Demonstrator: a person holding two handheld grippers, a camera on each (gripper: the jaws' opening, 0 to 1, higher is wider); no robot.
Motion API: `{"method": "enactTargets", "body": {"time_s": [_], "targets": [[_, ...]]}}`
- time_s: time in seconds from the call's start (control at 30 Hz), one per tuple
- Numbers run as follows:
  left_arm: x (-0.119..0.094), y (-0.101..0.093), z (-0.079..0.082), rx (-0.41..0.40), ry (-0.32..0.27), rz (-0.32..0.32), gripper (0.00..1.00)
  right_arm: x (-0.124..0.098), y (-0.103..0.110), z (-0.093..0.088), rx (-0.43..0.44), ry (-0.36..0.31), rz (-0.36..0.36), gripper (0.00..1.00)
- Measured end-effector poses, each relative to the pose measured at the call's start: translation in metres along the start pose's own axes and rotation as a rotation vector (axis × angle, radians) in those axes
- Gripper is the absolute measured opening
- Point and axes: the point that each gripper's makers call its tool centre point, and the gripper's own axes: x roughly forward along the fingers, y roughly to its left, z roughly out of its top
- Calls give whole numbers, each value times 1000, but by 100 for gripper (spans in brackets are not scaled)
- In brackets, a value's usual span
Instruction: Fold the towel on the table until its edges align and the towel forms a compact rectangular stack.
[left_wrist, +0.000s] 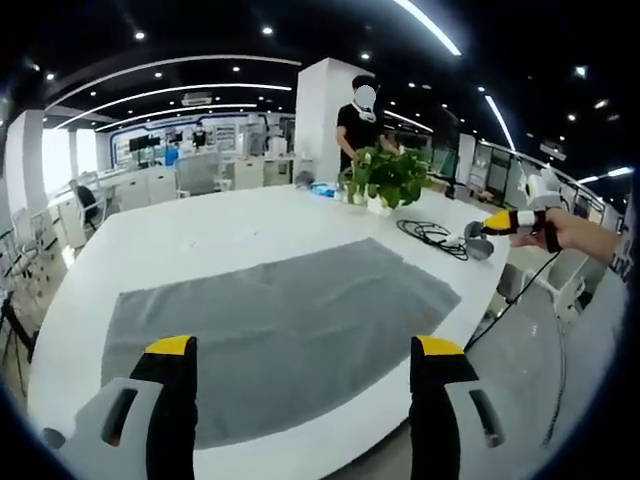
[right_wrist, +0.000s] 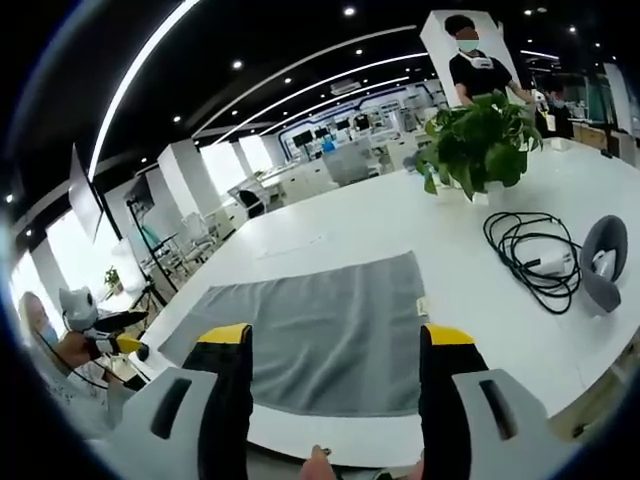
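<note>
Each tool (left_wrist: 305, 350) has black jaws with yellow tips on grey bodies

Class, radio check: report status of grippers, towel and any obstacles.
Both grippers open, left gripper, right gripper, holding nothing. Towel flat, unfolded. Cable and plant beyond it, clear of the towel.

Left gripper view: camera sits off the table's near edge, above its own spread jaws, looking across the grey towel (left_wrist: 285, 335) toward the potted plant (left_wrist: 385, 178) at the far side. The towel is close, spanning most of the lower frame. The right gripper (left_wrist: 478, 238) comes in from the right, level with the plant.

Right gripper view: camera also hangs off the table (right_wrist: 340, 235) edge, facing the same plant (right_wrist: 480, 140), now upper right; horizon rolled. The towel (right_wrist: 320, 335) lies just past its parted jaws. The left gripper (right_wrist: 140, 350) appears far left.

Shared ground: towel, plant, white tabletop (left_wrist: 200, 250), coiled black cable (right_wrist: 535, 255) beside the plant (left_wrist: 432, 235).
</note>
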Motion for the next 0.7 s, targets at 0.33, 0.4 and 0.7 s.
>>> {"method": "enactTargets", "body": {"time_s": [0.33,0.4,0.7], "targets": [[25,-25,19,57,-12,-49,89,5,-14,17,-28,-1,8,67],[30,-30,21,53,-17,-59,89,6,-19,19,-34,0,9,66],[58,-70,36,100,-16,-147,88,9,-36,32,-50,1,14,66]]}}
